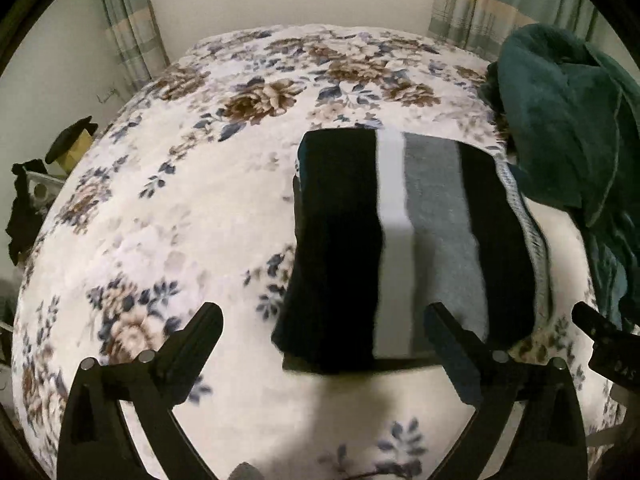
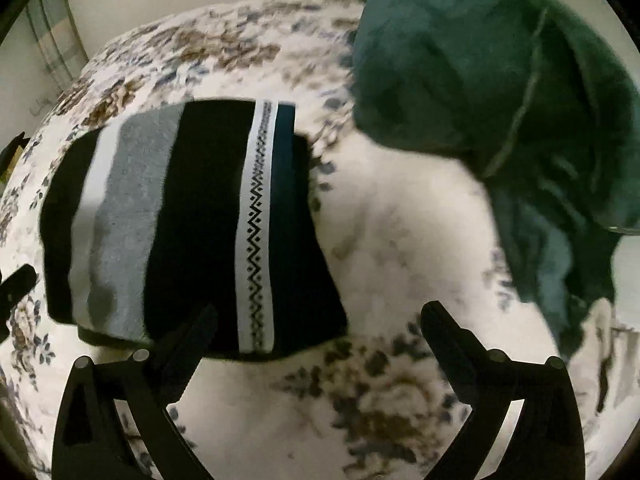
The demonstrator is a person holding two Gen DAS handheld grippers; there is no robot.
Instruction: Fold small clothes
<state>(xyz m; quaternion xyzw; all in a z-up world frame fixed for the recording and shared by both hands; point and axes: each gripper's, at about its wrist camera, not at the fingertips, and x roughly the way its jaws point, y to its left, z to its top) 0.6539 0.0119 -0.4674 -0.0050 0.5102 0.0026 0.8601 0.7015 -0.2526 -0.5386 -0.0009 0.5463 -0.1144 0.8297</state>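
A folded garment (image 1: 404, 248) with black, white and grey stripes and a patterned white band lies flat on the floral bedspread (image 1: 180, 208). It also shows in the right wrist view (image 2: 188, 224). My left gripper (image 1: 324, 320) is open and empty, hovering over the garment's near edge. My right gripper (image 2: 320, 320) is open and empty, at the garment's near right corner; its left finger (image 2: 192, 336) overlaps the black fabric. The right gripper's tip (image 1: 596, 328) shows at the right edge of the left wrist view.
A crumpled dark green fleece garment (image 2: 500, 100) lies heaped to the right of the folded one, also in the left wrist view (image 1: 568, 120). Curtains (image 1: 128, 28) and a wall stand behind the bed. Dark clutter (image 1: 68, 144) sits past the bed's left edge.
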